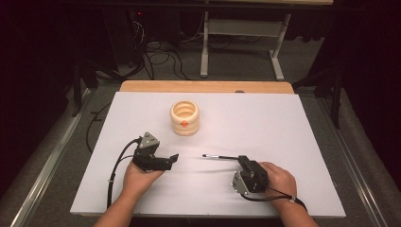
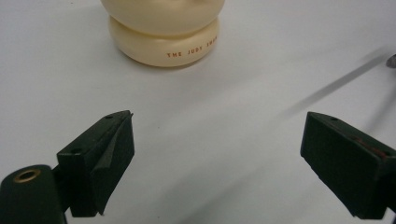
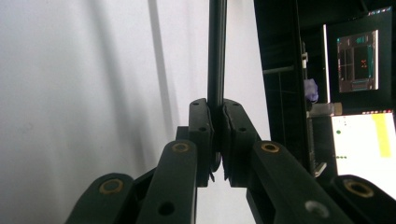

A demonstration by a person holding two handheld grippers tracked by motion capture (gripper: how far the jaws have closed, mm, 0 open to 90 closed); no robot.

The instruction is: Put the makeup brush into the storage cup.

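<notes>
White paper covers the table (image 1: pixel 293 142), with a strip of bare wood showing at the far edge and dark floor with cables and a desk frame beyond it. On the near right, the right gripper (image 1: pixel 242 160) lies low over the sheet, its jaws clamped tight on a thin black brush (image 1: pixel 220 156). In the right gripper view the brush handle (image 3: pixel 217 56) runs straight out from between the two pads, pinched at its near end. From above, the brush points left across the table, its small dark tip just off the sheet or resting on it; which one I cannot tell.

Near left, the left gripper (image 1: pixel 173 159) is held in the person's hand, jaws standing wide apart with nothing between them. It points right, toward the brush tip, with a short gap of bare paper between the two.

Farther back, near the middle of the sheet, stands a cream ribbed holder (image 1: pixel 185 118) with an orange spot on its front. The left gripper view shows its base (image 2: pixel 164 44) ahead of the open jaws, lettered in orange, well clear of them. Nothing lies between the grippers.
</notes>
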